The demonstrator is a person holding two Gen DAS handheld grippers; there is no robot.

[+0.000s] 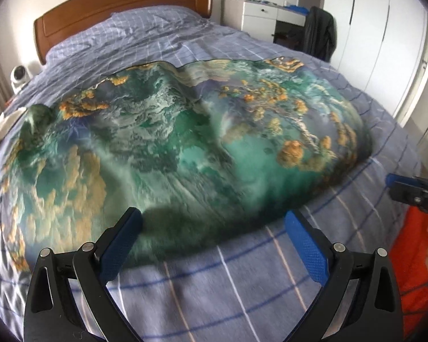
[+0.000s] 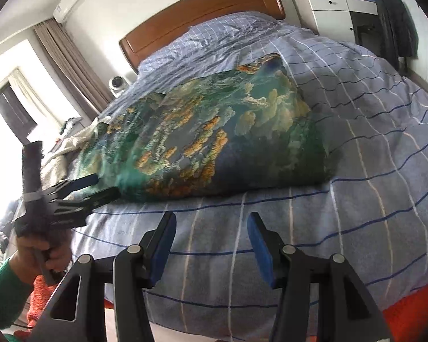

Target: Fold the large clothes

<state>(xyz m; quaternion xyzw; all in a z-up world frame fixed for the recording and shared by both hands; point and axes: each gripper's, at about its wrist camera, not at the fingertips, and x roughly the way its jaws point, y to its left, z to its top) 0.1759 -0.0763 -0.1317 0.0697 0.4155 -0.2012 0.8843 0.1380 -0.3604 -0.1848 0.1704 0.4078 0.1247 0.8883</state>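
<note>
Left wrist view: the left gripper (image 1: pixel 214 225) hangs with fingers wide and empty at the near edge of the green-and-orange printed garment (image 1: pixel 185 131), spread on the checked bedspread (image 1: pixel 242 290). The right gripper (image 2: pixel 212 228), likewise wide and empty, hovers short of it. Judging by this, a fold is about to begin; next, pinch the near hem
</note>
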